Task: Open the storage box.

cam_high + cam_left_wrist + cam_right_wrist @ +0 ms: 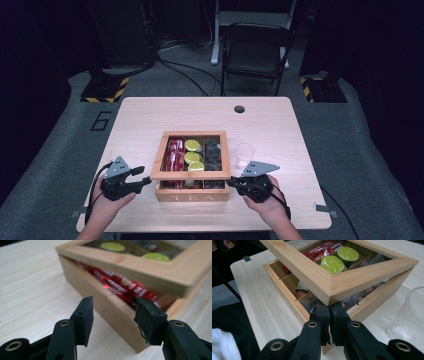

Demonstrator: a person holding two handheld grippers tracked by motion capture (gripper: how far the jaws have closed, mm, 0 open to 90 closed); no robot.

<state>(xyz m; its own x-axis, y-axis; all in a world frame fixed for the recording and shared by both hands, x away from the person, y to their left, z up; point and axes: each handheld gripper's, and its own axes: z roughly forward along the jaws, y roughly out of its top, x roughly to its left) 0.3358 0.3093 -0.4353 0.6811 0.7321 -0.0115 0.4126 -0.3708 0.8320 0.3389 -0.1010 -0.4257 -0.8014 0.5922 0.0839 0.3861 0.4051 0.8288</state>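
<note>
Holding red packets [175, 156], green-topped pods [192, 152] and dark sachets [214, 155], the tea box [192, 194] sits lid [191, 175] ajar. The right hand-held gripper [329, 312], jaws closed, props that lid's corner. The left hand-held gripper [113, 315] gapes partly, empty.

Left gripper [113, 315] jaws parted, right gripper [329, 315] jaws together
</note>
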